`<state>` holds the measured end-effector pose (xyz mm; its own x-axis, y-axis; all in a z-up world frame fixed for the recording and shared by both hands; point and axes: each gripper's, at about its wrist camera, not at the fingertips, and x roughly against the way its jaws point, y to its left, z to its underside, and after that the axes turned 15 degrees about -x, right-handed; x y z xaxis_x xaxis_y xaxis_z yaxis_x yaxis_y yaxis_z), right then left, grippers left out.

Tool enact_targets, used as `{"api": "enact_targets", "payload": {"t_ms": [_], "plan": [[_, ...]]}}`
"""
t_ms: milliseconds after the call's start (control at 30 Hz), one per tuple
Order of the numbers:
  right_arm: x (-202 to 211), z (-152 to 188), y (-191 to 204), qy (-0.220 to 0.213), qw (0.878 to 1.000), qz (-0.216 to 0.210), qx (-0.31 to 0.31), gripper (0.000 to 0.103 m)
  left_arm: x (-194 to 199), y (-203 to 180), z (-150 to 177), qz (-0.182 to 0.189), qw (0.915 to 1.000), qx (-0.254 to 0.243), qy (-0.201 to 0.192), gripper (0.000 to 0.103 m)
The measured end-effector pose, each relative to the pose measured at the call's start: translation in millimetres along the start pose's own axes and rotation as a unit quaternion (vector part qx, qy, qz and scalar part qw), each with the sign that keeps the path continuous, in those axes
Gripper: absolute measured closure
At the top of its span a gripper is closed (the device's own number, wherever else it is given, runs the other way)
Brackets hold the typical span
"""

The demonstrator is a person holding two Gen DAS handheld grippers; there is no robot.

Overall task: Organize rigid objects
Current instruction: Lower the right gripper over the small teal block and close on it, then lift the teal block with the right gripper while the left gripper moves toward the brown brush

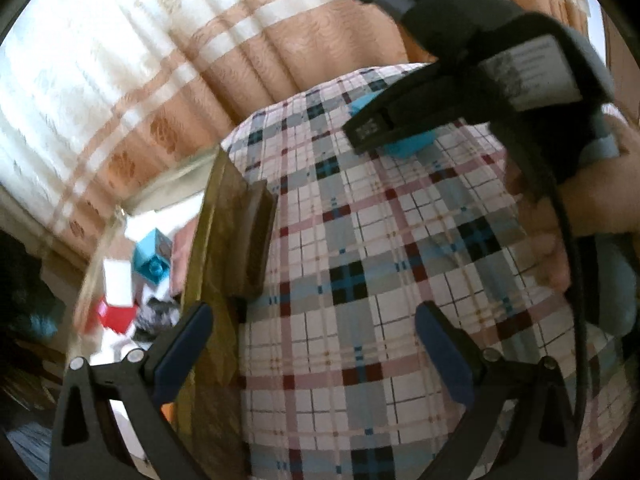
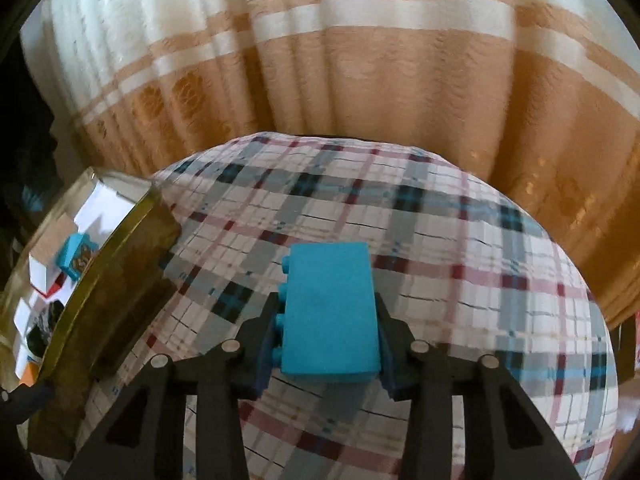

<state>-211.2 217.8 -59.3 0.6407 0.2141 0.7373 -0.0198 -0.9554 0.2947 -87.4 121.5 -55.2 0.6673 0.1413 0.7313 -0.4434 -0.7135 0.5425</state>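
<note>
While right gripper (image 2: 330, 332) clamps the blue brick (image 2: 330, 312) on the plaid cloth (image 2: 460, 280) | left gripper (image 1: 316, 344) wide, empty | step: pickup | next: lift, carry left into box (image 2: 120, 256).

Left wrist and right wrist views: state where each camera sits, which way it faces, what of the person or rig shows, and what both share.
Left wrist: on the left hand-held gripper, facing down over the plaid cloth; open fingers, plus the right hand-held gripper and the person's hand.
Right wrist: on the right hand-held gripper, facing down toward the curtain; fingers closed on the blue brick.
Shared: plaid cloth, blue brick, wooden box, curtain.
</note>
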Motion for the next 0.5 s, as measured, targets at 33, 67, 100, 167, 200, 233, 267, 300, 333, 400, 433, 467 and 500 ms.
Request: {"api": "enact_targets", "payload": {"t_ms": [33,67,100,167,200,233,267,300,333,400,433,467,500], "plan": [[5,1,-6,-0.007,1.000,0.000,-0.012,0.059,0,0,-1,-0.006,1.0000,-0.006,-0.001,0.001],[11,2,-13,-0.017,1.000,0.001,-0.026,0.059,-1,0,-4,-0.013,0.9998,-0.012,-0.002,0.001],[18,4,-21,-0.029,0.999,0.006,-0.038,0.059,-2,0,-6,-0.019,0.9997,-0.014,-0.003,0.001],[30,7,-30,-0.050,0.997,0.021,-0.050,0.058,-8,-1,-14,-0.033,0.9993,-0.019,0.003,0.001],[35,8,-34,-0.059,0.996,0.027,-0.057,0.058,-10,-2,-17,-0.042,0.9989,-0.021,0.002,0.000],[40,10,-39,-0.067,0.995,0.029,-0.067,0.058,-11,-3,-21,-0.048,0.9985,-0.024,0.003,0.000],[45,10,-45,-0.073,0.994,0.029,-0.079,0.058,-14,-4,-24,-0.059,0.9978,-0.029,0.007,0.000],[48,10,-50,-0.075,0.993,0.027,-0.091,0.058,-17,-4,-29,-0.070,0.9970,-0.034,0.010,0.000],[49,10,-53,-0.077,0.992,0.026,-0.098,0.058,-19,-4,-31,-0.075,0.9965,-0.035,0.010,0.000],[50,9,-56,-0.079,0.991,0.027,-0.106,0.058,-25,-2,-38,-0.082,0.9959,-0.034,0.015,0.000],[50,9,-57,-0.079,0.991,0.027,-0.108,0.058,-26,-3,-40,-0.082,0.9959,-0.032,0.017,0.000],[50,9,-57,-0.079,0.991,0.027,-0.108,0.058,-28,-2,-44,-0.082,0.9961,-0.028,0.020,0.000],[50,9,-56,-0.079,0.991,0.027,-0.107,0.058,-30,-2,-47,-0.083,0.9960,-0.024,0.021,0.000]]}}
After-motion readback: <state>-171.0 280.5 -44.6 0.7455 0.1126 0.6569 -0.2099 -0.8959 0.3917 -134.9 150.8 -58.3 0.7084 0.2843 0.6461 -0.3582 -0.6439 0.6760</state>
